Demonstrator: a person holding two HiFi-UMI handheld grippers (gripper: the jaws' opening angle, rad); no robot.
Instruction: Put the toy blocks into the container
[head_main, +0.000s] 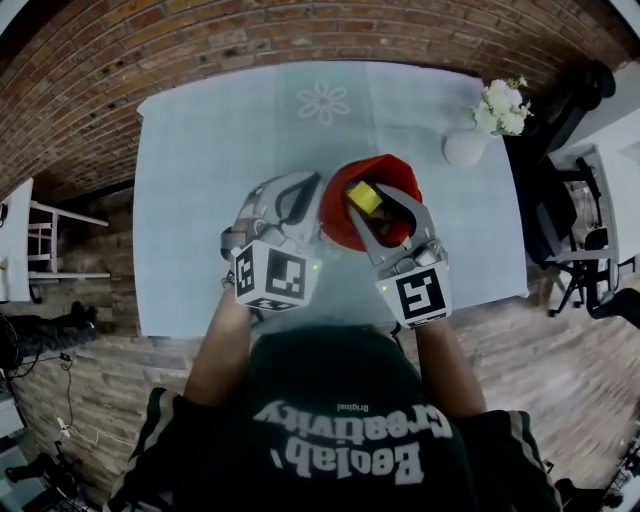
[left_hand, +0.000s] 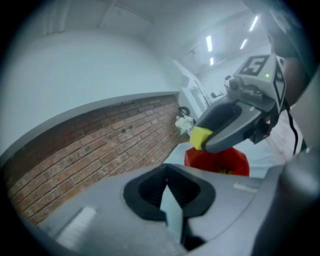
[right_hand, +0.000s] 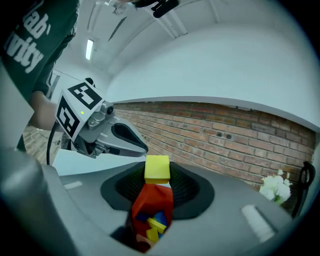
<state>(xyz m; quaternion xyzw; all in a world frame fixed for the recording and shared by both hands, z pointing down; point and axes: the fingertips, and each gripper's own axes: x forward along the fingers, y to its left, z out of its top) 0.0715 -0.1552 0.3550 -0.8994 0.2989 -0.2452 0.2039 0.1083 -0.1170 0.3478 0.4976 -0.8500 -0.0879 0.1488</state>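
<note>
A red container (head_main: 345, 228) stands mid-table on the pale blue cloth. My right gripper (head_main: 366, 198) is shut on a yellow block (head_main: 364, 196) and holds it just above the container's mouth. In the right gripper view the yellow block (right_hand: 157, 168) sits between the pads over the red container (right_hand: 150, 200), with blue and yellow blocks (right_hand: 155, 223) lying inside. My left gripper (head_main: 300, 196) hovers close to the container's left side, its jaws shut with nothing in them. The left gripper view shows its closed tips (left_hand: 167, 181), the yellow block (left_hand: 201, 137) and the container (left_hand: 220, 162) beyond.
A white vase (head_main: 466, 147) with white flowers (head_main: 503, 107) stands at the table's far right. A flower print (head_main: 324, 101) marks the cloth at the back. A white chair (head_main: 40, 240) is left of the table, a black chair (head_main: 580, 235) on the right. The floor is brick.
</note>
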